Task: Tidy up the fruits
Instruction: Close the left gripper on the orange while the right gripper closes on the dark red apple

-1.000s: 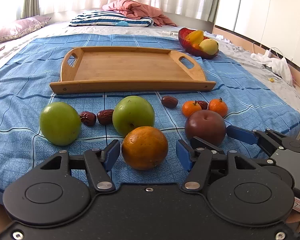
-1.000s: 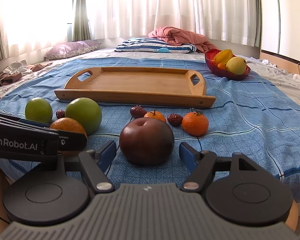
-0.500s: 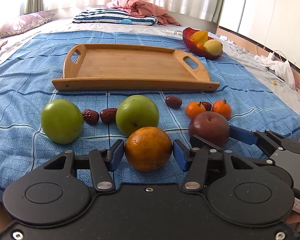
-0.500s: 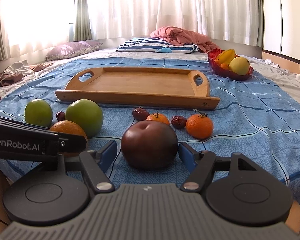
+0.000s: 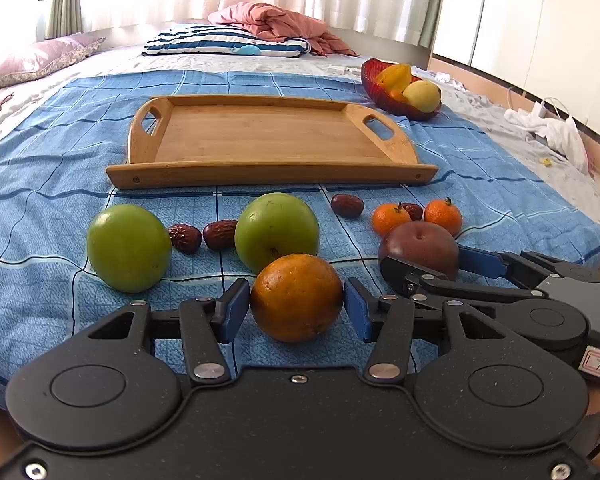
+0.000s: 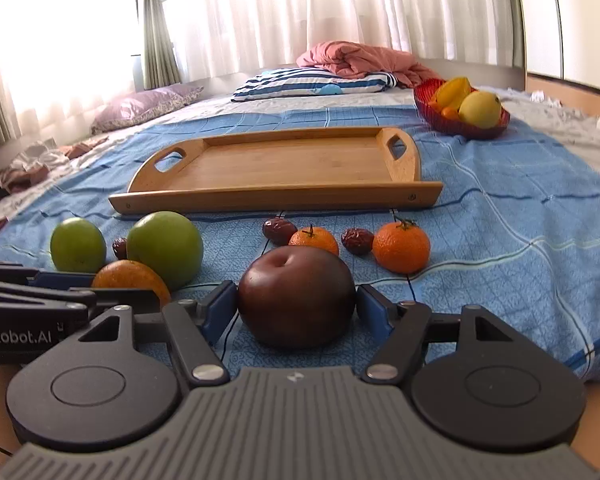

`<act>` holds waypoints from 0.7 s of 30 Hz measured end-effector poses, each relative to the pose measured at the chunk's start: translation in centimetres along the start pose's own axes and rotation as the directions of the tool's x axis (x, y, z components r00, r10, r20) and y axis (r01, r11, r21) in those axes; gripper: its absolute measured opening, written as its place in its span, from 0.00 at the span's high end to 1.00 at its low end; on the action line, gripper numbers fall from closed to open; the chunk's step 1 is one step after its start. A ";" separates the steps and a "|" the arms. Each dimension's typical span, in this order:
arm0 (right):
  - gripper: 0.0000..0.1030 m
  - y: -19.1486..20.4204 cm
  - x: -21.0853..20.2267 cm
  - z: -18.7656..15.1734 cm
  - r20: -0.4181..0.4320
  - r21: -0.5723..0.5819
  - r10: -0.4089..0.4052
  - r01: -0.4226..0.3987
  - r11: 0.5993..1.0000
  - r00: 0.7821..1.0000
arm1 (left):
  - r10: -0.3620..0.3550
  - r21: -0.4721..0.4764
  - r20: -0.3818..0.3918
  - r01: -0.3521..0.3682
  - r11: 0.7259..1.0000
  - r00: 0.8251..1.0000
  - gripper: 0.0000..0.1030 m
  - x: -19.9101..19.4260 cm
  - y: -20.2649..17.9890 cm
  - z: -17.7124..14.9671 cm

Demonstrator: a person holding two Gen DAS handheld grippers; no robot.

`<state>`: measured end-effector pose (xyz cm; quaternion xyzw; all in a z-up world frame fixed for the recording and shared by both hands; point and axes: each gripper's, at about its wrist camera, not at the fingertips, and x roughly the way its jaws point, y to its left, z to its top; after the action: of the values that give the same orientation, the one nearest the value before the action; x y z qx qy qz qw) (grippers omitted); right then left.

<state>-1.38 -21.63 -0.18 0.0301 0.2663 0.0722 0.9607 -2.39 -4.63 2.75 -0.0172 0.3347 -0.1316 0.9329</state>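
My left gripper (image 5: 296,310) is closed around a large orange (image 5: 297,297) on the blue bedspread, its blue pads touching both sides. My right gripper (image 6: 296,308) is closed around a dark red apple (image 6: 296,295), pads against both sides; it also shows in the left wrist view (image 5: 419,249). Two green apples (image 5: 129,247) (image 5: 277,231), two small mandarins (image 6: 401,247) (image 6: 314,240) and several dates (image 5: 220,234) lie between the grippers and the empty wooden tray (image 5: 260,168).
A red bowl (image 5: 384,94) with yellow fruit stands behind the tray at the right. Pillows and a pink blanket (image 5: 276,26) lie at the far end of the bed. The bed's near edge is right under the grippers.
Both grippers have moved forward and narrowed their jaws: the left onto the orange, the right onto the dark red apple. The fruits have not shifted.
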 end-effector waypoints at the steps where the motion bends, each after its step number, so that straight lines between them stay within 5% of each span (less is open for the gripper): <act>1: 0.24 0.0 0.1 0.0 -0.002 0.000 0.001 -0.001 1.000 1.000 | -0.003 -0.007 0.001 0.003 1.000 1.000 0.51 0.1 0.1 0.0; 21: 0.35 -0.5 0.6 0.1 -0.024 0.051 0.012 -0.011 0.999 1.000 | 0.000 -0.022 0.015 0.000 1.000 1.000 0.51 0.5 0.0 -1.0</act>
<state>-0.71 -22.04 -0.46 0.0554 0.2798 0.0713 0.9558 -2.69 -4.74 1.69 -0.0284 0.3289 -0.1279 0.9352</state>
